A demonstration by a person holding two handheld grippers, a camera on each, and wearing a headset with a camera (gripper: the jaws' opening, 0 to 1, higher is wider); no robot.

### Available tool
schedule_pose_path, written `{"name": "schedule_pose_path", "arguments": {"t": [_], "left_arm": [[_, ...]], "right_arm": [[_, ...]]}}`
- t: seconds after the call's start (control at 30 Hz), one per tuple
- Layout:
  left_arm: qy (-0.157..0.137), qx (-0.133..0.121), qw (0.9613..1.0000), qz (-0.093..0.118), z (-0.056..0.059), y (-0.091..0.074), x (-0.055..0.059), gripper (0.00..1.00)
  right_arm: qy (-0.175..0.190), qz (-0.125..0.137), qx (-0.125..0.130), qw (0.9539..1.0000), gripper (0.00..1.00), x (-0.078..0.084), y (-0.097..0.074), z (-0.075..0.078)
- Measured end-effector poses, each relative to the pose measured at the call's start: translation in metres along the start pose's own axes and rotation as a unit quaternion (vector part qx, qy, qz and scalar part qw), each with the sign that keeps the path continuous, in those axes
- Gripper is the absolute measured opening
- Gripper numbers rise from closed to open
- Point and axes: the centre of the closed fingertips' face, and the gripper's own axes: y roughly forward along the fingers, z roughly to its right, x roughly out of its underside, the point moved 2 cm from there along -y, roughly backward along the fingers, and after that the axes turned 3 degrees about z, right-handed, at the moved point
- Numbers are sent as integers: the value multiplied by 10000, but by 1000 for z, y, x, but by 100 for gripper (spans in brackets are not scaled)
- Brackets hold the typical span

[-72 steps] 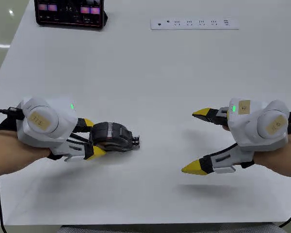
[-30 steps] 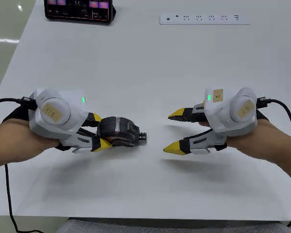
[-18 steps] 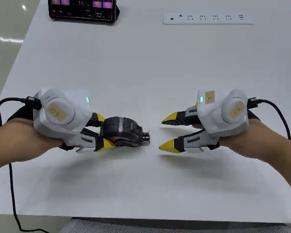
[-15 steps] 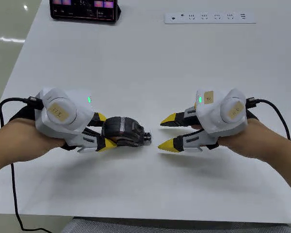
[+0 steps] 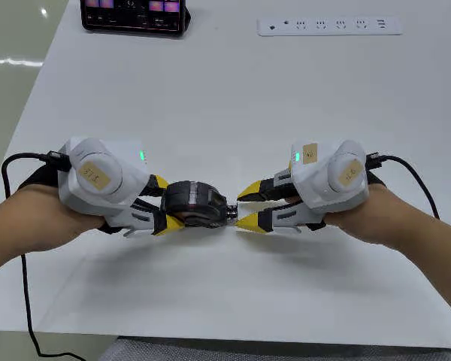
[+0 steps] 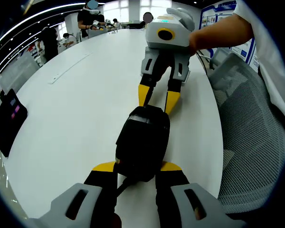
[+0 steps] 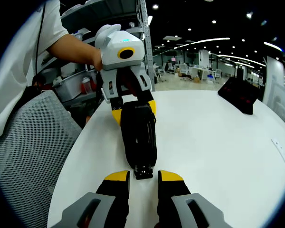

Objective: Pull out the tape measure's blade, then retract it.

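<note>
Black and chunky, the tape measure (image 5: pixel 194 204) lies on the white table (image 5: pixel 225 105), right between our two hands. Its long axis runs across us, from one gripper to the other, and the end carrying the blade's hook (image 5: pixel 229 213) points straight at the right gripper (image 5: pixel 247 207). The left gripper (image 5: pixel 165 203) is clenched on the case from behind, yellow tips pressed to both flanks, and the left gripper view shows that grip plainly. On the right, the jaws stand parted, one tip either side of the hook; in the right gripper view we see gaps there, no pinch yet.
</note>
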Motion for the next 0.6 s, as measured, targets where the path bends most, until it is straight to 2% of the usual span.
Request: {"name": "schedule_pose_path", "arguments": {"t": [0.27, 0.6], "left_arm": [[4, -13, 10000, -9, 0, 0, 0, 26], [9, -13, 10000, -5, 1, 0, 0, 26]], "right_arm": [[-42, -36, -34, 10000, 18, 3, 8, -4], [-142, -57, 21, 9999, 13, 3, 11, 0]]}}
